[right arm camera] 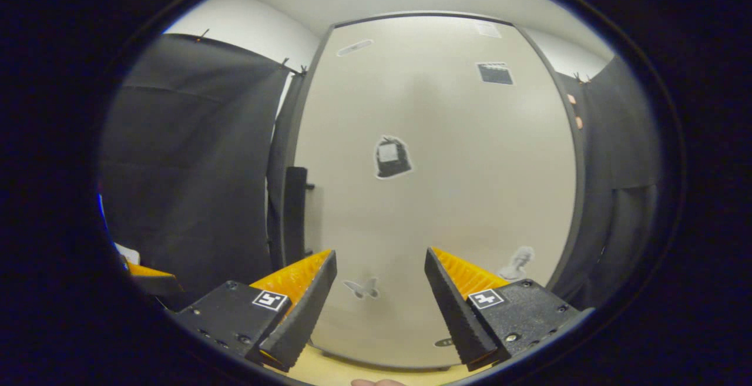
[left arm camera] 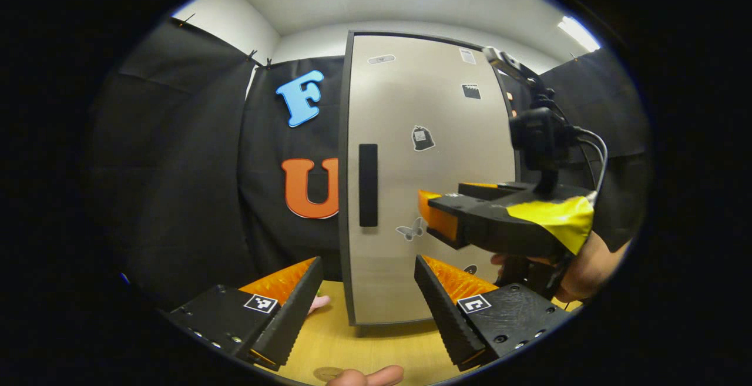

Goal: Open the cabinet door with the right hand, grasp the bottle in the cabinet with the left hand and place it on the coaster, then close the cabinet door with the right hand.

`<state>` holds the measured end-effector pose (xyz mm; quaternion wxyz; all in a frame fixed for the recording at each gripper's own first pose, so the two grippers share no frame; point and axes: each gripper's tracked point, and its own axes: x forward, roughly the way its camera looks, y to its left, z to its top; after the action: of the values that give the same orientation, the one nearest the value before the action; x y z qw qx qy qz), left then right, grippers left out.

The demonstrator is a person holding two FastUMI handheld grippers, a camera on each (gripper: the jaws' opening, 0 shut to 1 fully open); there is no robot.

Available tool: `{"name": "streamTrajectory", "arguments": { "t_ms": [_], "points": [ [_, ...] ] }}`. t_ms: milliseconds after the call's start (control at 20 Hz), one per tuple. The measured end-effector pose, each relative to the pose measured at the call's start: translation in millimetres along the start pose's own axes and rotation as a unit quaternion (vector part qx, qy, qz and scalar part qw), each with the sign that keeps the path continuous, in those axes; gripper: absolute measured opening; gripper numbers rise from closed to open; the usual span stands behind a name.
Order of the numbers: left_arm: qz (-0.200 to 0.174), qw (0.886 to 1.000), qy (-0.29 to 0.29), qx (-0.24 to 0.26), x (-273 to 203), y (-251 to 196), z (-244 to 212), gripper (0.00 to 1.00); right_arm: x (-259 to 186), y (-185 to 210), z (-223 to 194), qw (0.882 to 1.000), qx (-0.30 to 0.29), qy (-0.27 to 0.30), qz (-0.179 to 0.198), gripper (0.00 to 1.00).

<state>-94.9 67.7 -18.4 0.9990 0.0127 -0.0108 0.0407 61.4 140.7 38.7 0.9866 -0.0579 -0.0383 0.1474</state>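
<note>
While cabinet door [left arm camera: 423, 157] sits closed, bottle stays hidden behind it; weight, slipperiness unknowable. Left to right in left gripper view: left gripper [left arm camera: 367, 306] low over desk [left arm camera: 352, 345], jaws apart, empty; black vertical handle [left arm camera: 368, 184] near door's left edge; right gripper [left arm camera: 437, 215] close before door. Right gripper view: jaws apart, empty. Judgement: rigid panel, hinged on right; grip handle mid-length, pull outward.

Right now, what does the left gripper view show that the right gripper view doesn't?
Left gripper view alone: the right gripper held in a hand in front of the cabinet door, and a fingertip low on the table. Right gripper view alone: the handle seen edge-on. Both: the closed door, its stickers, both grippers open.
</note>
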Motion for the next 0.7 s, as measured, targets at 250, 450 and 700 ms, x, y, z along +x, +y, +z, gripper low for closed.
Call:
{"name": "streamTrajectory", "arguments": {
  "t_ms": [250, 450, 700],
  "points": [
    [0.07, 0.997, 0.018, 0.003, -34, 56, -18, 0.95, 42, 65, -8, 0.999, -0.003, 0.019, 0.043, 0.97],
    [0.114, 0.993, 0.039, -0.017, -59, 87, -32, 0.95, 57, 82, -32, 0.994, 0.044, 0.08, 0.054, 0.93],
    [0.117, 0.991, 0.057, -0.032, -60, 109, -53, 0.95, 57, 76, -33, 0.995, 0.029, 0.086, 0.037, 0.36]
  ]
}}
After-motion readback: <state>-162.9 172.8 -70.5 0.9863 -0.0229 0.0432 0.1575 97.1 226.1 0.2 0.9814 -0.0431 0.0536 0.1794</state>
